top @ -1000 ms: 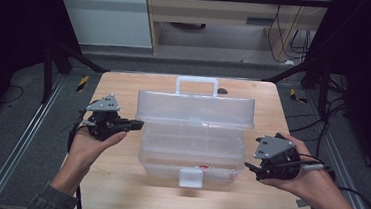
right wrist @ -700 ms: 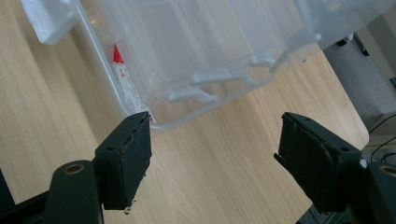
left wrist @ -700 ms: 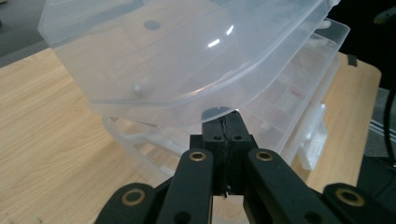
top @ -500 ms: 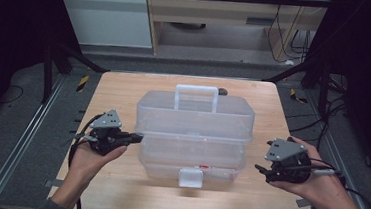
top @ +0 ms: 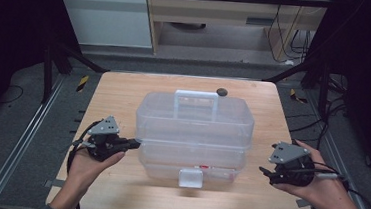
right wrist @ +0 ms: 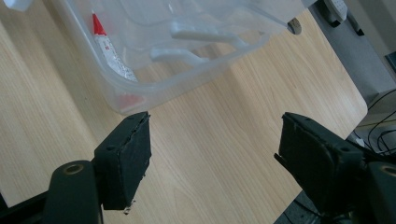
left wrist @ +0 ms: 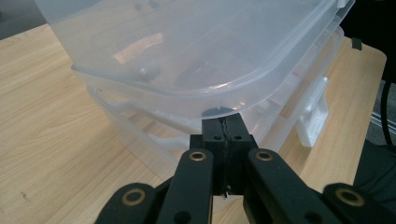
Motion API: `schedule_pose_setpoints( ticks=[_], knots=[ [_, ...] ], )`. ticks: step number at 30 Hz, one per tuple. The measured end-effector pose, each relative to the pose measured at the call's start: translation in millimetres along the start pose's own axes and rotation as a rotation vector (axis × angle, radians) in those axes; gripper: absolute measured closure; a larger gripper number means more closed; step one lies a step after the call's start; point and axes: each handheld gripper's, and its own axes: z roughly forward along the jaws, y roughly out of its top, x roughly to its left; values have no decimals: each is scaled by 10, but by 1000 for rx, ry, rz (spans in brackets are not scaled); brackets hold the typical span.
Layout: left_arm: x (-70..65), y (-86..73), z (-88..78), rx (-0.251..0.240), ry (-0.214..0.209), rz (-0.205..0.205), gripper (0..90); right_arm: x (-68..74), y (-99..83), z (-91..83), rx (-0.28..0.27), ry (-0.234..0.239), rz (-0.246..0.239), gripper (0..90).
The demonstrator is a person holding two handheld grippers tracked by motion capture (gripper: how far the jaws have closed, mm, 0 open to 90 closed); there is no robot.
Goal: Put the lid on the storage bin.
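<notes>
Claws (top: pixel 134 142) lower beside toolbox (top: pixel 194 130)

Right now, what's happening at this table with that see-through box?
A person sits at a wooden table with a two-jaw gripper in each hand, working on a clear plastic toolbox whose lid is down. The left gripper, jaws shut, has its tip at the box's left edge, under the lid's rim. The right gripper is open and off to the box's right, holding nothing.

high view – overhead, looking forward and down on the table (top: pixel 124 94) | left gripper view – close against the clear toolbox (left wrist: pixel 187 56) | right gripper view – near its corner; all share the toolbox
</notes>
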Motion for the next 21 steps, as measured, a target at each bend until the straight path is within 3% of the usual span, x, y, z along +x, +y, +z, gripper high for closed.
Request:
schedule_pose_setpoints(
  ticks=[6, 21],
  knots=[
    [2, -88, 24, 2, -3, -11, 899, -38, -81, 24, 15, -25, 29, 251],
    [-20, -219, 50, 27, 13, -6, 899, -47, -165, 41, 18, -24, 47, 247]
  ],
)
